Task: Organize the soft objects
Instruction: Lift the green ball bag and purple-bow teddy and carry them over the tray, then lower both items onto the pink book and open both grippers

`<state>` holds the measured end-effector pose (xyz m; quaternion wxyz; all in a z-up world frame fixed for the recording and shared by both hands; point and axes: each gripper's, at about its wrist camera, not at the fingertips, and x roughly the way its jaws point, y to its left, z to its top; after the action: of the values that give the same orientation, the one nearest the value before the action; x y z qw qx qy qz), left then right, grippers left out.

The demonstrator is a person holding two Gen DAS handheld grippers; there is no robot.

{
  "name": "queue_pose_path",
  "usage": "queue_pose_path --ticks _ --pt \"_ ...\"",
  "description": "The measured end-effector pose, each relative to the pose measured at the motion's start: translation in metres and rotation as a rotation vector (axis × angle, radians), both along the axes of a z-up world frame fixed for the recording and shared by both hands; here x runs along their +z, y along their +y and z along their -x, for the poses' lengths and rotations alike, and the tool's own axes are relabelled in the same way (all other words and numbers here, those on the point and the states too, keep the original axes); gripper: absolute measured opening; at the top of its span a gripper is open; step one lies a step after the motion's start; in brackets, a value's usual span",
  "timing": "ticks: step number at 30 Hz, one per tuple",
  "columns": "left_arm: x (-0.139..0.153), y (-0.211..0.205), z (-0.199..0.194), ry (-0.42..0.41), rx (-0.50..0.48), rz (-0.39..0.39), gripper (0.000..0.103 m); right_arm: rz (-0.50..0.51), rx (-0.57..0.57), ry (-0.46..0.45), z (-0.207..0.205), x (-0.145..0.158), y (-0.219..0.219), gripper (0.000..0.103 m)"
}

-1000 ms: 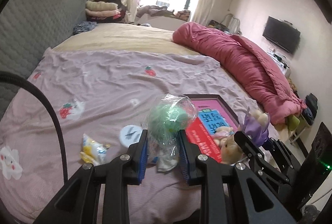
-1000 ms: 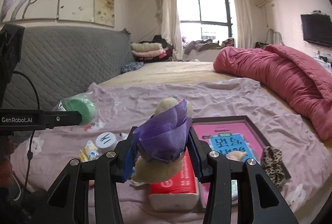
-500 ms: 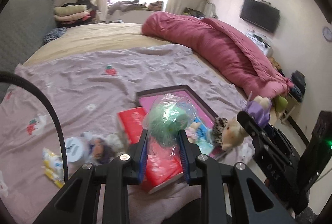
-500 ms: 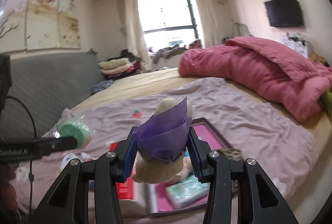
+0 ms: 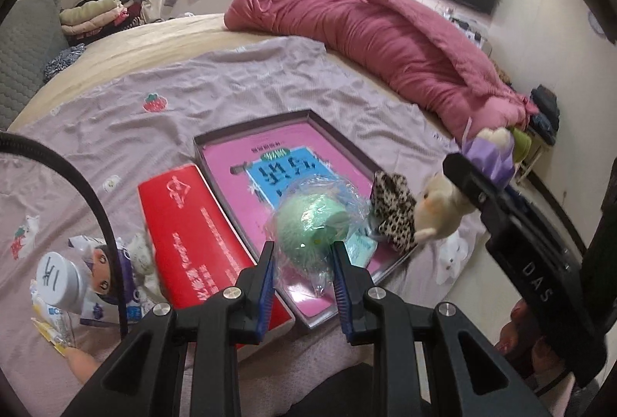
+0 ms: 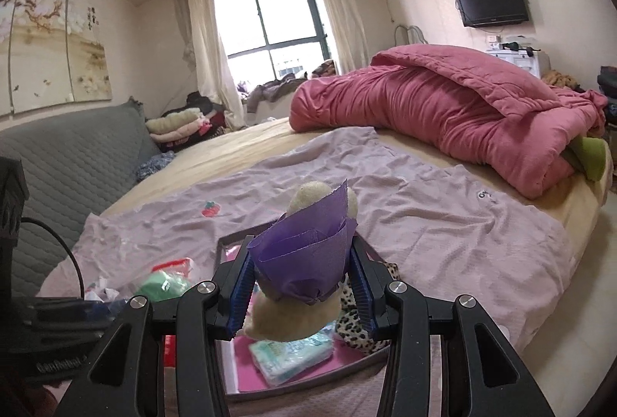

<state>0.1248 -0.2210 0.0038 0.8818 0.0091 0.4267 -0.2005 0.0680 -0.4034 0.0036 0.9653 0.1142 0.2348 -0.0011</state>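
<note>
Left wrist view: the left gripper [image 5: 303, 272] is clenched on a green fluffy ball in clear wrap [image 5: 311, 224], held above the near corner of a dark-rimmed tray [image 5: 254, 131] with a pink lining. A red packet [image 5: 200, 220] lies at 9 o'clock of the tray; a leopard-print cloth [image 5: 393, 208] sits at its 3 o'clock edge.

Right wrist view: the right gripper [image 6: 300, 295] grips a cream plush toy in purple wrapping [image 6: 304, 255] over the tray [image 6: 231, 238]. A pale tissue pack [image 6: 289, 355] lies inside, at 6 o'clock below the toy.
</note>
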Motion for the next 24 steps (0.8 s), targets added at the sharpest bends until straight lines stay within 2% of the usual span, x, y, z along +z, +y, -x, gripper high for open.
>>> queue_pose_path --ticks 15,24 --pt "-0.036 -0.034 -0.013 0.037 -0.045 -0.080 0.028 0.039 -0.027 0.061 -0.016 -0.021 -0.011 0.047" --pt "-0.055 -0.042 -0.018 0.067 -0.068 -0.115 0.028 0.082 -0.025 0.146 -0.030 -0.038 -0.013 0.047"
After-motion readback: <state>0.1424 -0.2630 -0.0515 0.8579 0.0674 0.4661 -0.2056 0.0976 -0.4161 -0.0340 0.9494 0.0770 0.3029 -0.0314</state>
